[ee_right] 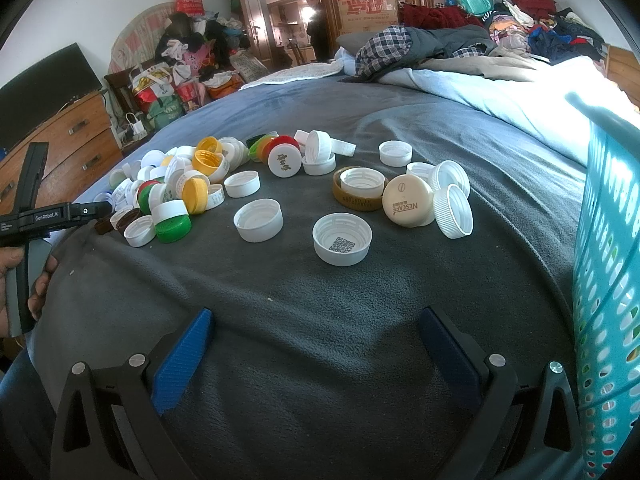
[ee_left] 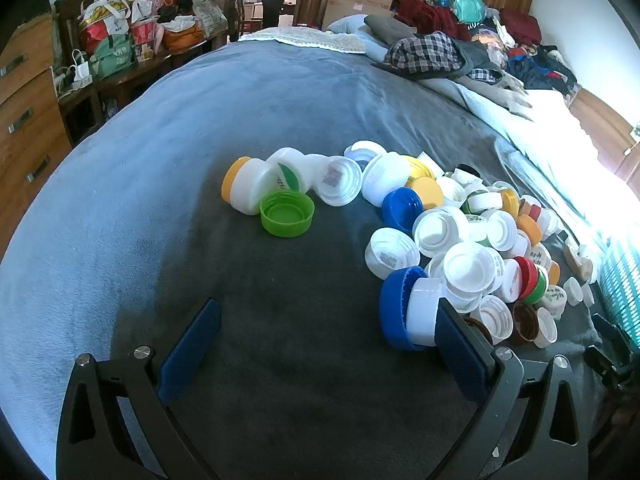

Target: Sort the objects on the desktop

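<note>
Several plastic bottle caps, mostly white with some yellow, blue, red and green ones, lie in a heap (ee_left: 472,240) on a grey blanket (ee_left: 240,120). A green cap (ee_left: 287,214) lies open side up at the heap's left. My left gripper (ee_left: 330,316) is open over bare blanket; its right finger (ee_left: 460,344) stands next to a big blue cap (ee_left: 394,308) holding a white one. My right gripper (ee_right: 316,324) is open above bare blanket, short of a white cap with a QR code (ee_right: 342,239) and a beige Nescafe lid (ee_right: 407,200).
A teal perforated basket (ee_right: 608,264) stands at the right edge of the right wrist view. A hand holds the left gripper's handle (ee_right: 24,216) at the far left there. Clothes (ee_left: 440,52) pile at the bed's far side. A wooden dresser (ee_left: 24,120) stands left.
</note>
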Available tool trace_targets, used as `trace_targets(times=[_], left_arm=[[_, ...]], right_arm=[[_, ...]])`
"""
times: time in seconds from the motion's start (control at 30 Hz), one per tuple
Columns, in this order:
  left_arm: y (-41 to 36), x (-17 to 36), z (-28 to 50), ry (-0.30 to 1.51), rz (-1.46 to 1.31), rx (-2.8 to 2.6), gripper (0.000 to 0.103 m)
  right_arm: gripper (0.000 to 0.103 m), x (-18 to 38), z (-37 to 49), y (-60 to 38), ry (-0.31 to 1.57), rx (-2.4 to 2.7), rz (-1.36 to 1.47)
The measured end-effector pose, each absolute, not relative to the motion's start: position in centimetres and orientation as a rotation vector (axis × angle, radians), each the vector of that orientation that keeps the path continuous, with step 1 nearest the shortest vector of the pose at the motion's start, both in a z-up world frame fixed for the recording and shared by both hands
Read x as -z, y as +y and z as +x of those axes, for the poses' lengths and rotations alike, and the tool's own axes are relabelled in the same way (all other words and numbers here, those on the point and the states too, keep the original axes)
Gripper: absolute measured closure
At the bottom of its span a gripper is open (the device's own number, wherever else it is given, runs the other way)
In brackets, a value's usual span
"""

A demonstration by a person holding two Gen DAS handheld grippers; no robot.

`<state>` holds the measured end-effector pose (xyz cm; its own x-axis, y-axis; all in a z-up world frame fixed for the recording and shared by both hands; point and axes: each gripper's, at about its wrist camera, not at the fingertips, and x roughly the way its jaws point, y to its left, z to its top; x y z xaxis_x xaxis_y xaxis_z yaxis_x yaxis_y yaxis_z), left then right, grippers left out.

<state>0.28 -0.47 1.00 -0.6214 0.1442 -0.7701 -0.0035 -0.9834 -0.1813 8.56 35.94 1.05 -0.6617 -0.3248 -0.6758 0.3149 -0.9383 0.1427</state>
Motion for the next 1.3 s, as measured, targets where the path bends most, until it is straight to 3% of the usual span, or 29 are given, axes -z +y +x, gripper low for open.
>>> trace_targets(times=[1.0, 1.3], left_arm=[[-0.43, -0.64, -0.07, -0.243, -1.340, -2.740, 0.001], [-0.32, -0.60, 0.00, -0.240, -1.339, -2.744, 0.001]], right_arm=[[0.000, -0.99, 8.72, 35.74, -0.008, 2.584, 1.059], [0.000, -1.75, 8.43, 35.70, 0.039, 2.521, 1.222]])
